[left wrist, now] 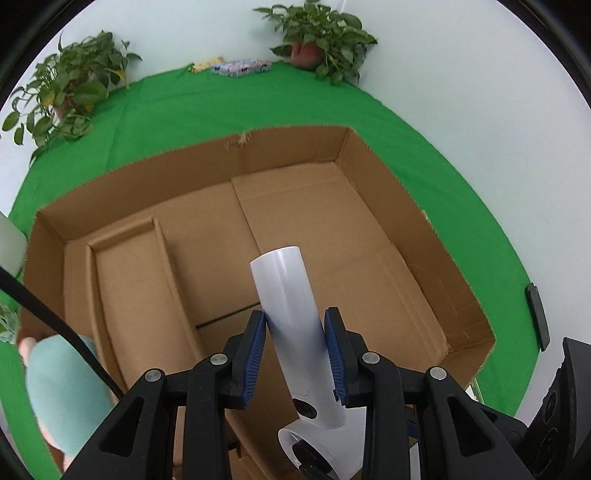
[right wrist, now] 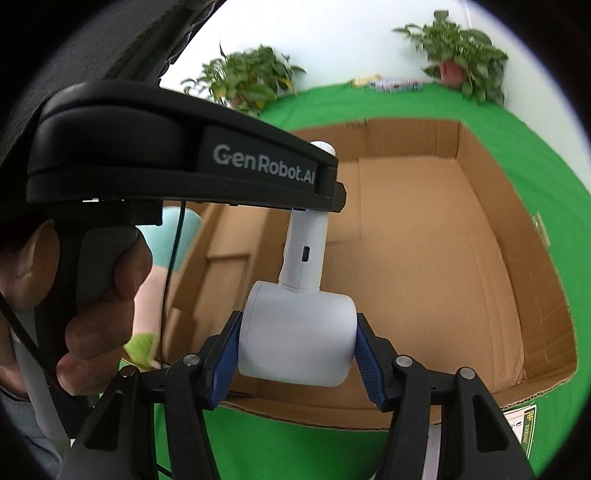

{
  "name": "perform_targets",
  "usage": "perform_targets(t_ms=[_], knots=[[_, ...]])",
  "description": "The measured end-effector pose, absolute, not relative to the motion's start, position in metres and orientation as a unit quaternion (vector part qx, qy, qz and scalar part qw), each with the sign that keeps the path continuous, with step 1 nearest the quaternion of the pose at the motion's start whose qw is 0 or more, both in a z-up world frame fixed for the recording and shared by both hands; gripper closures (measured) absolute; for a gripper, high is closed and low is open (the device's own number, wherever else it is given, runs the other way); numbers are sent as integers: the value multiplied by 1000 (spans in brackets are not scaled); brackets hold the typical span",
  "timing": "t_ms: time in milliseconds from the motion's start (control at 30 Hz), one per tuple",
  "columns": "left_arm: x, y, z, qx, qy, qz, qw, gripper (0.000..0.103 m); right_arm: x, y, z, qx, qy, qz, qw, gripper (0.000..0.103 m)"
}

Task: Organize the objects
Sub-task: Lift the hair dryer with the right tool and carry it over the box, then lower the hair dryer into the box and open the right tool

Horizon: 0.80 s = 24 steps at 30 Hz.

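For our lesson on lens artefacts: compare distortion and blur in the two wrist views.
Left wrist view: straight box edges bow outward, dark vignette at the corners, plants fairly sharp. Right wrist view: same fisheye bowing, but the plants and far box rim are smeared; the white device in the right gripper stays crisp.

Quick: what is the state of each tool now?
Left tool: closed on the white device's handle.
Right tool: closed on the white device's round head.

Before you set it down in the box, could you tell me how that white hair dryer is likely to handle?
The white hair dryer looks rigid, smooth plastic, so probably slippery. Its round barrel might roll on the cardboard box floor, though the handle should stop it.
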State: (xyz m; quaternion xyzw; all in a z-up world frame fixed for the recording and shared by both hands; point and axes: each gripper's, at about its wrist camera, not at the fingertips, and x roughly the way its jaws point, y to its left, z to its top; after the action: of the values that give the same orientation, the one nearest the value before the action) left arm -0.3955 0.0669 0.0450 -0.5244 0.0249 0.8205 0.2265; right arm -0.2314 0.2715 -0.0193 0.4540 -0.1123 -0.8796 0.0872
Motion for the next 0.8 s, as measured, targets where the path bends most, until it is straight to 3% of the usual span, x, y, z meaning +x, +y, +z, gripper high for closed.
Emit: perform_targets(t_ms=[367,800], knots=[[-415,66,-11,-591,22,785,185,71,-243,273,-41,521,-137,-834,117,46],[-400,47,16,-568,-4,801,189,62,-231,276,-32,525,-202,-810,168,41]])
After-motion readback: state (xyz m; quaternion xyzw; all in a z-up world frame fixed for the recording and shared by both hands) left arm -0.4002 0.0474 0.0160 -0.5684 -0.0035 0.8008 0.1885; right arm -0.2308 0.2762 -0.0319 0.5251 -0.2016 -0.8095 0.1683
